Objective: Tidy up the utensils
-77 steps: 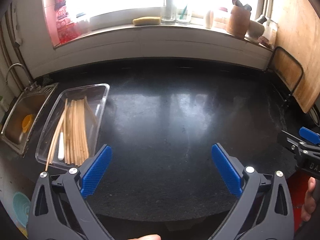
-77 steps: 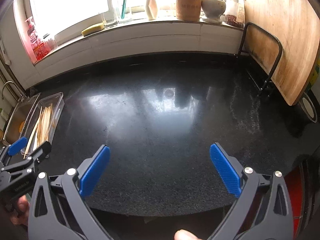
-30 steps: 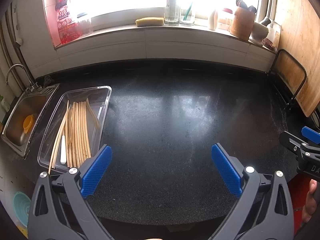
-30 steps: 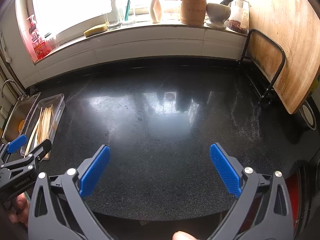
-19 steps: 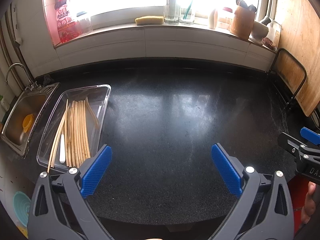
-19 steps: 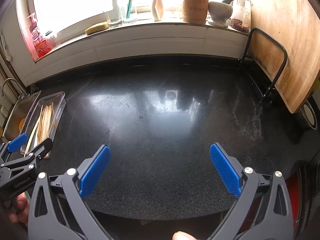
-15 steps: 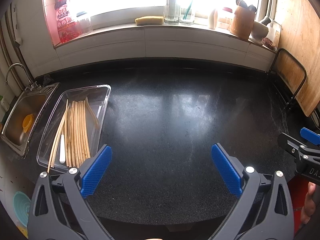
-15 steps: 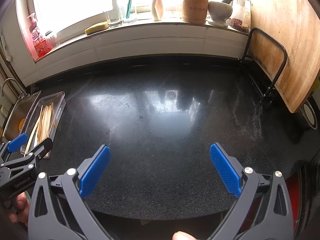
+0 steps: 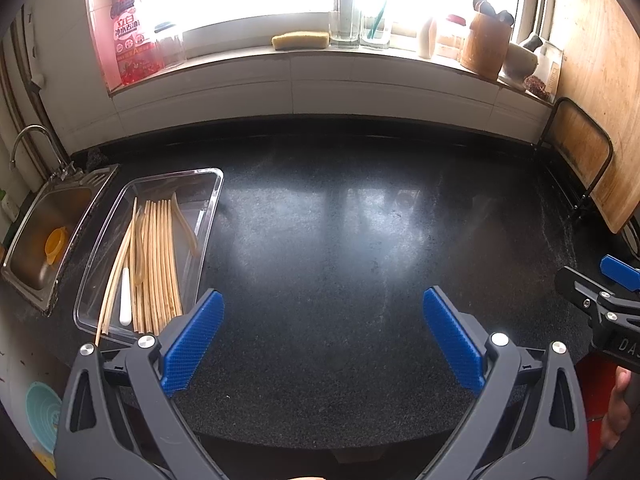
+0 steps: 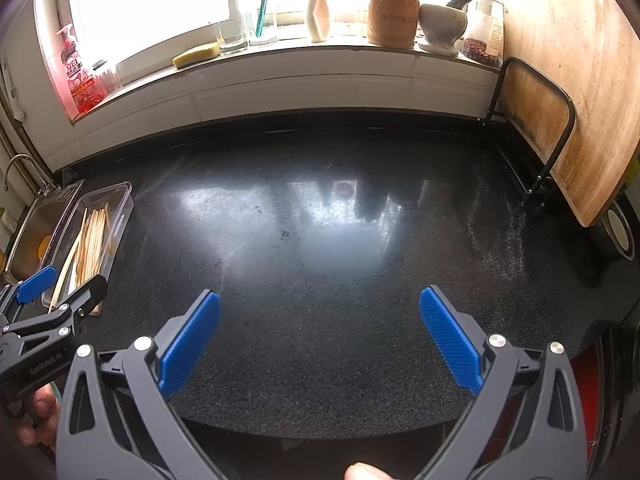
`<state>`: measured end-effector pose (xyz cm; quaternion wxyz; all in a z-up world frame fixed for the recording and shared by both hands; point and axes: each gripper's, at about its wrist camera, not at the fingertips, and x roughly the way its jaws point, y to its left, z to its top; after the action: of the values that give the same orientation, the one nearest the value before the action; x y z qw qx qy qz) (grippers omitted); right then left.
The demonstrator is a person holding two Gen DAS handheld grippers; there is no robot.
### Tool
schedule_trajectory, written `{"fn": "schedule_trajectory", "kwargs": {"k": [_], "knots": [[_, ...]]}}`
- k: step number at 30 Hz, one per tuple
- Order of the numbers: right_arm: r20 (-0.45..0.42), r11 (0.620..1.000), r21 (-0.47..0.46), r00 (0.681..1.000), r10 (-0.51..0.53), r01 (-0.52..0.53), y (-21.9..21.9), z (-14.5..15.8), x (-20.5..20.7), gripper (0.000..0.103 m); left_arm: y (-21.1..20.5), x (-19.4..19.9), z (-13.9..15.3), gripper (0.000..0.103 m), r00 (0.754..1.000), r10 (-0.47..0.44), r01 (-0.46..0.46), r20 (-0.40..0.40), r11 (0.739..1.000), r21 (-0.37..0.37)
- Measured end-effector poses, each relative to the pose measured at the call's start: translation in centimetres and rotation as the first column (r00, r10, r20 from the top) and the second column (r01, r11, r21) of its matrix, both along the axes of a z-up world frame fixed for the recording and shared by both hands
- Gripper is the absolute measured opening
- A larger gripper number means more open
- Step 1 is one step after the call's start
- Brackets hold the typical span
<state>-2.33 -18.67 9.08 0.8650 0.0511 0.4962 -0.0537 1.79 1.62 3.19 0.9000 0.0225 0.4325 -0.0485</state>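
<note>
A clear plastic tray (image 9: 208, 216) lies on the black counter at the left, beside the sink. Several wooden chopsticks (image 9: 158, 264) and one white utensil (image 9: 125, 298) lie lengthwise in it. The tray also shows in the right wrist view (image 10: 124, 208) with the chopsticks (image 10: 94, 240). My left gripper (image 9: 322, 320) is open and empty, held above the counter's front edge, right of the tray. My right gripper (image 10: 320, 318) is open and empty over the counter's front middle. Each gripper shows at the edge of the other's view, the right one (image 9: 600, 296) and the left one (image 10: 60, 292).
A steel sink (image 9: 44, 232) with an orange object is left of the tray. The windowsill holds a sponge (image 9: 300, 40), glasses, bottles and a wooden utensil holder (image 10: 392, 12). A wooden cutting board (image 10: 572, 92) leans in a black rack at the right.
Both grippers have stayed open and almost still; the views shifted only slightly. The tray and chopsticks have not moved.
</note>
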Motion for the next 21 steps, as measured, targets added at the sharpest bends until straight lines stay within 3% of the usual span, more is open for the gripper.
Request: {"fn": "schedule_trajectory", "kwargs": {"k": [21], "knots": [[0.001, 1.000, 0.001, 1.000, 0.000, 0.000, 0.31, 0.12, -0.03, 0.097, 0.06, 0.09, -0.15, 0.097, 1.000, 0.001, -0.001, -0.002, 1.000, 0.001]]}}
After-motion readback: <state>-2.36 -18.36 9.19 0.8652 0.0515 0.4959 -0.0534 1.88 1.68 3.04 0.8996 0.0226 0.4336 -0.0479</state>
